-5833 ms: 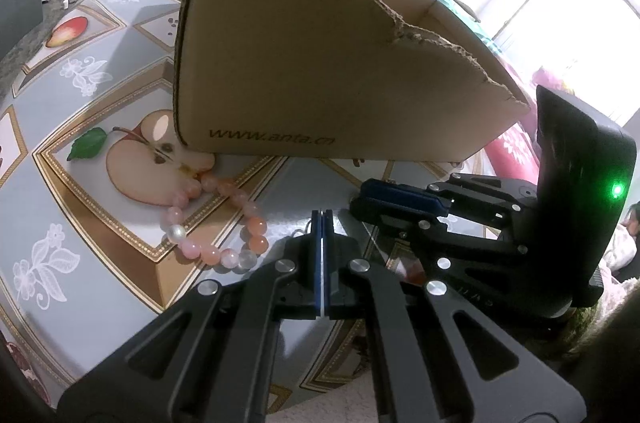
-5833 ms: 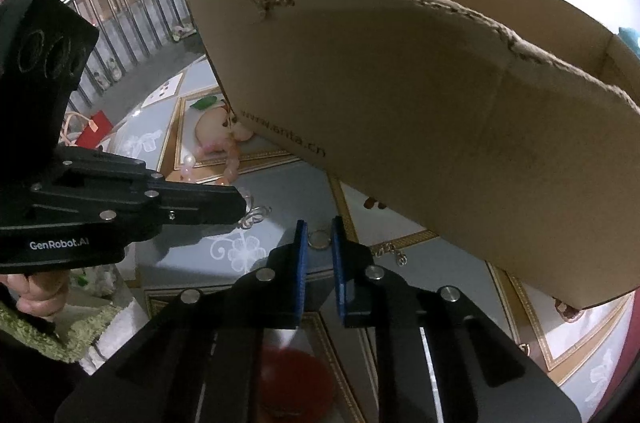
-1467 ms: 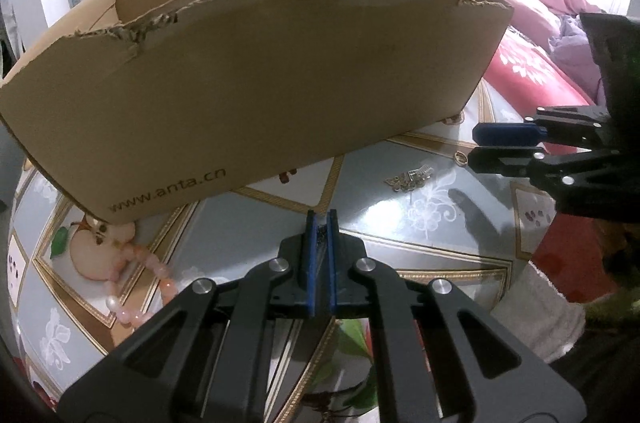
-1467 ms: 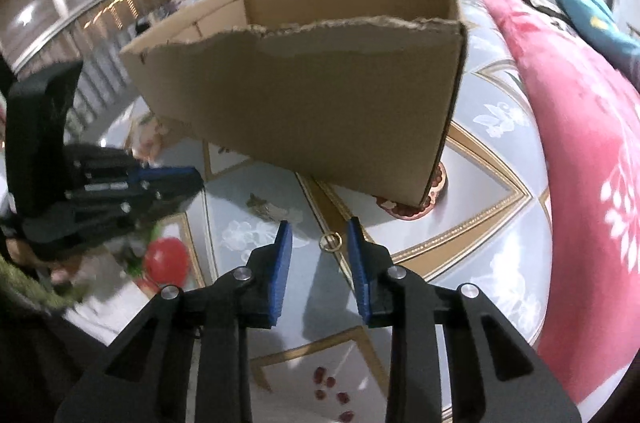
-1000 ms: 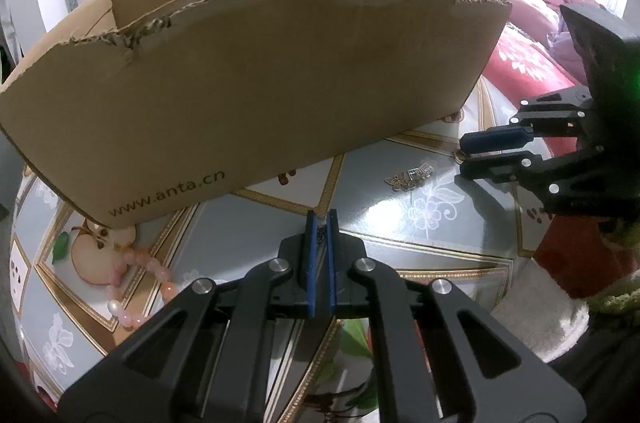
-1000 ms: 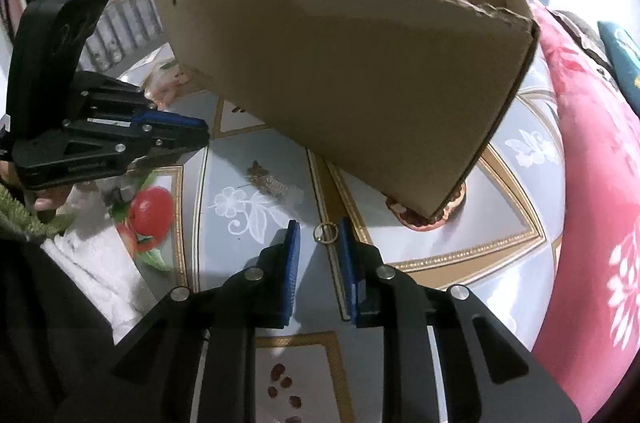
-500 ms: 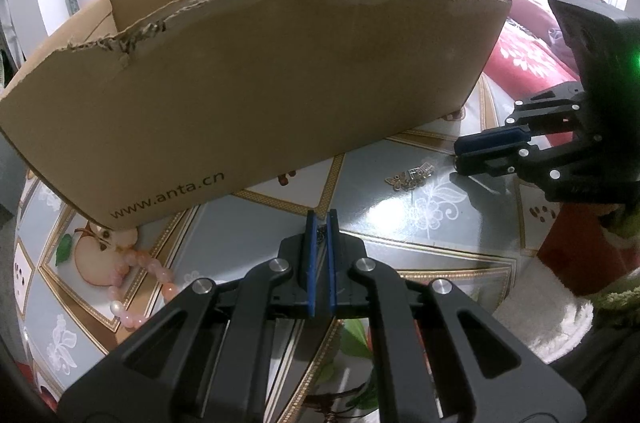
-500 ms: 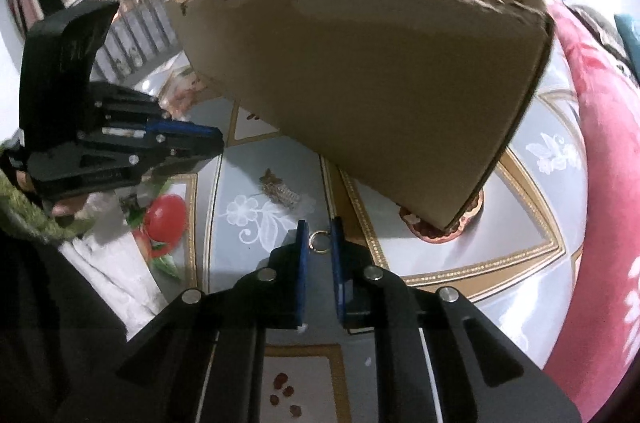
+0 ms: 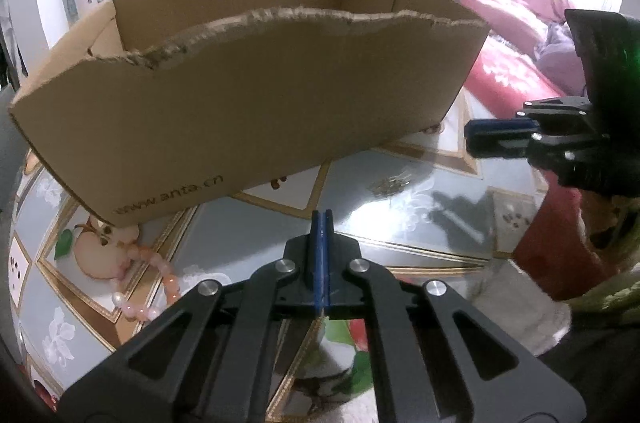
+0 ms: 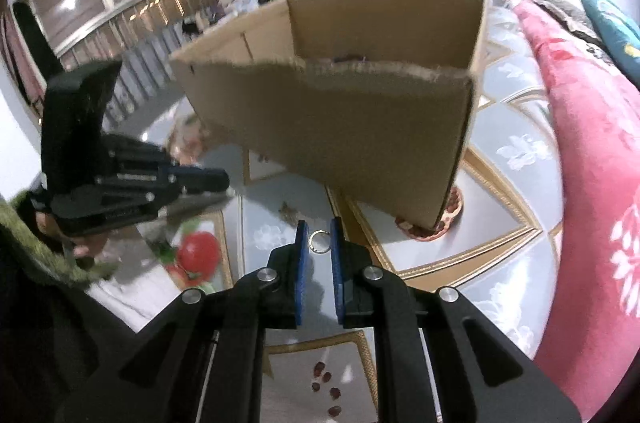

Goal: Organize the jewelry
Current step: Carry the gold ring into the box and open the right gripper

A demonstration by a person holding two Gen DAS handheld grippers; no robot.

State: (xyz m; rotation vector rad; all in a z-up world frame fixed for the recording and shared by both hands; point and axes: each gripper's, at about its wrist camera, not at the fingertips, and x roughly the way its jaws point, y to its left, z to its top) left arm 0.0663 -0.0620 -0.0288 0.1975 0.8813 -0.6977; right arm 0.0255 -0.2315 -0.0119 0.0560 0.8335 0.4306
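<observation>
The right gripper (image 10: pixel 319 243) has a small gold ring (image 10: pixel 319 241) pinched between its 2 blue pads, so its jaws are narrow and holding the ring. These jaws have just been closing on it. The ring is up off the surface (image 10: pixel 516 219), in front of the big cardboard box (image 10: pixel 340 127). It is not in the box yet.

The left gripper (image 9: pixel 321 223) has its jaws pressed tight together with nothing in them. It hangs over the surface, near the front wall of the box.

My guess is that the jewelry goes into the box. The ring is picked up but not dropped in. A pink bead bracelet (image 9: pixel 154 283) lies on the surface by the left end of the box. A small pile of little metal pieces (image 9: pixel 390 183) lies in front of the box. Both wait to be put away.

Only the right wrist view shows the ring in the jaws. It also peeks over the torn edge, where something dark lies inside, too blurry to tell. Only the left wrist view shows the bracelet clearly.
</observation>
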